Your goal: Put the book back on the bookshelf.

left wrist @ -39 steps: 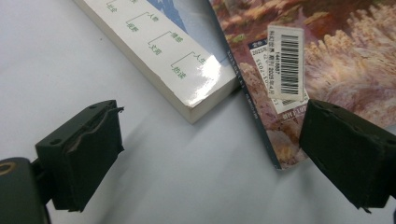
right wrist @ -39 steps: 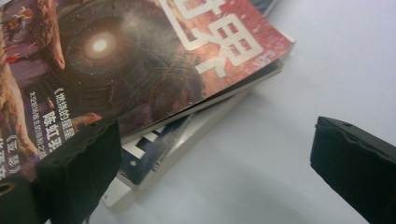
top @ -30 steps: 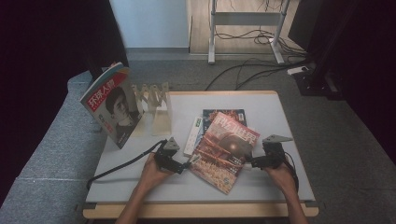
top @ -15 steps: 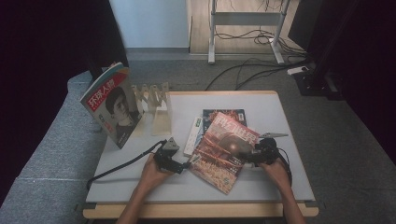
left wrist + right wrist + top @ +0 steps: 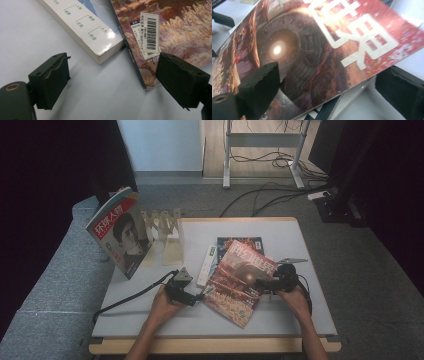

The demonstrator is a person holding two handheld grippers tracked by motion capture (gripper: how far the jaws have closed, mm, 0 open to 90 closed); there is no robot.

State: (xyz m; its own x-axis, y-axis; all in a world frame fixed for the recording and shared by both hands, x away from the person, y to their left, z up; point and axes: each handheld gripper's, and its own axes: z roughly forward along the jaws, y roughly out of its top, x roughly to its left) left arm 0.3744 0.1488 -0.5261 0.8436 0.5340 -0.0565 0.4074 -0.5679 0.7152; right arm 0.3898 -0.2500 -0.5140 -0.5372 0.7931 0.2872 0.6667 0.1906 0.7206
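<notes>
The red magazine [image 5: 240, 275] lies slanted on top of a dark book [image 5: 240, 242] and a white book [image 5: 206, 265], right between the two tongs. The right tongs [image 5: 327, 82] stand wide, one jaw above the cover and the other below its lifted edge, neither pressing yet. The left tongs [image 5: 112, 75] are also wide and empty, just off the magazine's near corner, with the barcode label [image 5: 149, 31] ahead by one jaw and the white book's corner ahead between the jaws. Farther behind the left tongs, another magazine [image 5: 120, 232] stands upright beside a rack [image 5: 162, 222].
</notes>
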